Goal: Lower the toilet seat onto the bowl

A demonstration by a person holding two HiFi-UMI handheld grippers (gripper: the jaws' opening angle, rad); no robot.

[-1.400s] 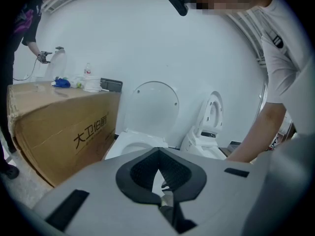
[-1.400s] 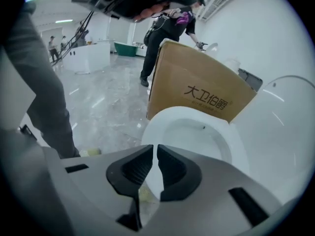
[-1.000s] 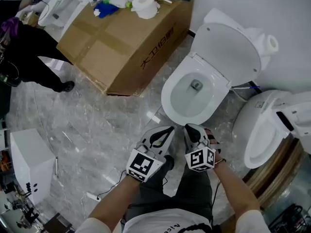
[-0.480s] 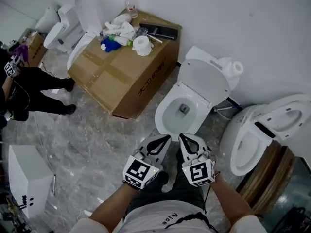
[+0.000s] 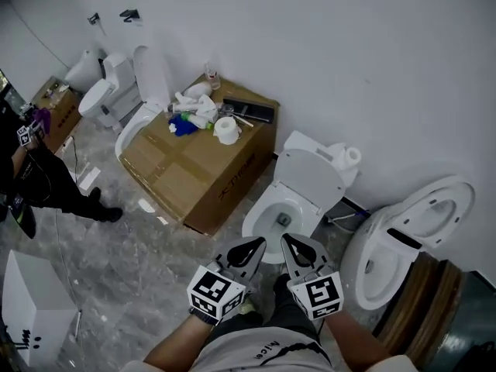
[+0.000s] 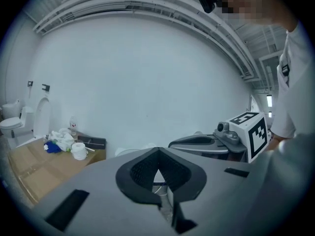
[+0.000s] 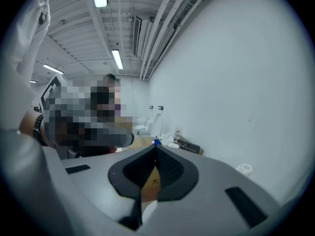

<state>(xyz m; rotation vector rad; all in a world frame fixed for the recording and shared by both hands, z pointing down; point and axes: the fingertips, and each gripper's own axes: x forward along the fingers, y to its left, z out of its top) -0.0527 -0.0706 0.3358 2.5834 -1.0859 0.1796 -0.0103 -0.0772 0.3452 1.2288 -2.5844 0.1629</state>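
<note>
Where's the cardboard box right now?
Head view, left of centre: the cardboard box sits on the floor against the wall, just left of the open toilet.

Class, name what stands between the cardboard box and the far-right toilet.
A white toilet, its lid raised, stands there; the head view shows it.

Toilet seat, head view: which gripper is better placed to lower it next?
Right, probably. The right gripper lines up with the raised toilet seat; the left gripper sits further left. Both are shut, empty, and short of the bowl.
</note>
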